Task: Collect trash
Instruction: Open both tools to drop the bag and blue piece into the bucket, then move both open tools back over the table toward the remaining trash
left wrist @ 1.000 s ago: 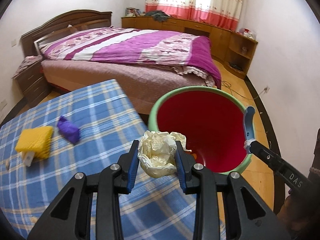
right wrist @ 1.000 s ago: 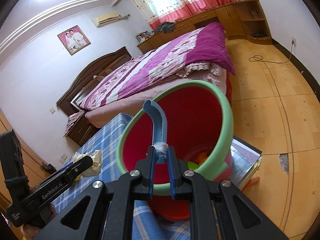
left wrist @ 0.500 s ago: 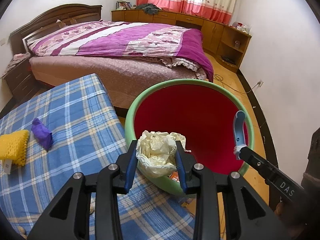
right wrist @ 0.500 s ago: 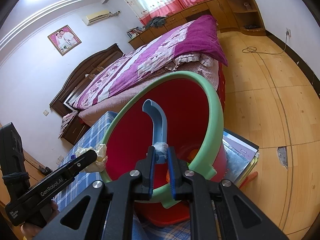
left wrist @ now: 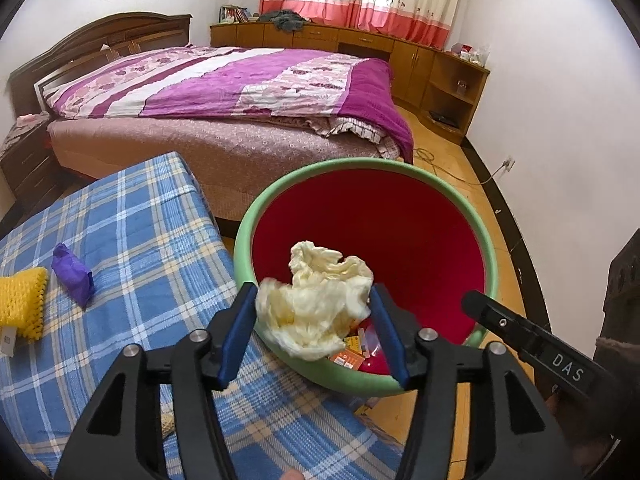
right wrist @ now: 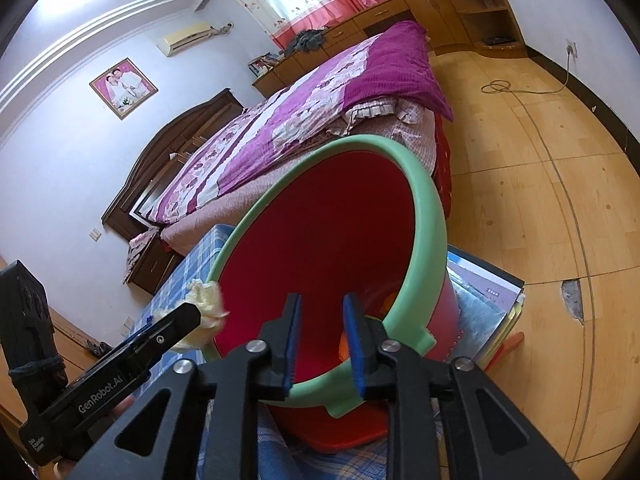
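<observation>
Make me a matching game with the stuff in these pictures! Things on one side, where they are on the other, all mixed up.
Things:
1. crumpled cream paper
2. purple wrapper
3. yellow sponge
4. orange scraps

Places:
A. at the bottom of the red bin
B. on the blue checked cloth, at the picture's left edge
C. between the fingers of the left claw, over the bin's rim
D. on the cloth, just right of the sponge

Pairs: 1-C, 2-D, 3-B, 4-A
</observation>
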Action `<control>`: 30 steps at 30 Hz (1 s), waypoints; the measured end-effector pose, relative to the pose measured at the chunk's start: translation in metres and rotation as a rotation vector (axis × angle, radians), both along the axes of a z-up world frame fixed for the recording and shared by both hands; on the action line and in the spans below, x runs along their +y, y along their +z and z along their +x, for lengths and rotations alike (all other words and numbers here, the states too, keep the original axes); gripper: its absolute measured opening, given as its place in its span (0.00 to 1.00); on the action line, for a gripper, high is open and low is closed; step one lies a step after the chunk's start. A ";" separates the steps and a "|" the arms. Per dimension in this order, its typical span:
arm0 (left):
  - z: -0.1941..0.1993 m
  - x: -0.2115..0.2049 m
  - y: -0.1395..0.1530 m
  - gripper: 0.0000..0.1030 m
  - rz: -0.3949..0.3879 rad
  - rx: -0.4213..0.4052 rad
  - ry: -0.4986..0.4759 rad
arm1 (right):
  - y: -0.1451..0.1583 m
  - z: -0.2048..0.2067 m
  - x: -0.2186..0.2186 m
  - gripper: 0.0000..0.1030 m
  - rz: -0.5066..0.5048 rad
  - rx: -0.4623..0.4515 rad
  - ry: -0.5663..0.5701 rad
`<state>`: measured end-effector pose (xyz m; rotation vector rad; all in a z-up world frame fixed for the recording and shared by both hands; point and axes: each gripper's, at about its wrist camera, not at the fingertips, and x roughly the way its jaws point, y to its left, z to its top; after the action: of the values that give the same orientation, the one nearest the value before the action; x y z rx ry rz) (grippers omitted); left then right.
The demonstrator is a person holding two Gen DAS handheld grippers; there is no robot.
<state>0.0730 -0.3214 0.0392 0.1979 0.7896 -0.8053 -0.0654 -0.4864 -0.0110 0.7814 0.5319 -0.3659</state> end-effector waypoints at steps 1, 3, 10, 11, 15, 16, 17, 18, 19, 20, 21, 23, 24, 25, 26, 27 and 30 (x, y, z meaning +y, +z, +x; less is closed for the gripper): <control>0.000 0.001 0.001 0.57 -0.003 -0.004 0.002 | 0.000 -0.001 0.000 0.29 -0.001 -0.001 -0.002; -0.001 0.002 0.004 0.57 -0.007 -0.012 0.007 | 0.002 -0.002 0.000 0.31 -0.002 -0.004 -0.006; -0.001 0.017 0.009 0.57 -0.020 -0.009 0.037 | 0.009 -0.005 0.006 0.37 -0.016 -0.017 -0.002; -0.001 0.021 0.010 0.57 -0.023 -0.006 0.046 | 0.011 -0.005 0.008 0.39 -0.022 -0.019 0.000; 0.000 0.036 0.012 0.58 -0.034 0.002 0.083 | 0.019 -0.005 0.016 0.48 -0.043 -0.022 0.010; 0.001 0.041 0.013 0.58 -0.038 0.005 0.092 | 0.021 -0.005 0.018 0.50 -0.047 -0.025 0.014; 0.001 0.047 0.014 0.58 -0.042 0.008 0.106 | 0.023 -0.004 0.020 0.51 -0.049 -0.027 0.017; 0.002 0.051 0.014 0.58 -0.044 0.009 0.115 | 0.024 -0.004 0.021 0.53 -0.050 -0.028 0.020; 0.002 0.055 0.014 0.58 -0.047 0.012 0.125 | 0.025 -0.004 0.023 0.55 -0.053 -0.029 0.023; 0.003 0.060 0.015 0.58 -0.048 0.013 0.136 | 0.026 -0.003 0.026 0.56 -0.056 -0.028 0.028; 0.004 0.066 0.015 0.58 -0.050 0.014 0.149 | 0.028 -0.002 0.028 0.59 -0.057 -0.027 0.030; 0.006 0.075 0.016 0.58 -0.052 0.015 0.169 | 0.030 0.000 0.033 0.60 -0.055 -0.025 0.040; 0.006 0.080 0.016 0.58 -0.053 0.015 0.180 | 0.030 0.001 0.036 0.61 -0.053 -0.026 0.048; 0.007 0.085 0.016 0.58 -0.053 0.014 0.190 | 0.031 0.002 0.039 0.61 -0.053 -0.025 0.054; 0.007 0.091 0.016 0.58 -0.053 0.013 0.202 | 0.032 0.003 0.042 0.61 -0.055 -0.024 0.062; 0.008 0.097 0.016 0.58 -0.052 0.013 0.215 | 0.033 0.004 0.045 0.61 -0.056 -0.023 0.068; 0.009 0.115 0.017 0.58 -0.056 0.015 0.260 | 0.035 0.009 0.055 0.62 -0.061 -0.018 0.092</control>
<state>0.0817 -0.2068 0.0560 0.0379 0.7873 -0.5830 -0.0564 -0.4317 0.0240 0.6979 0.5358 -0.2890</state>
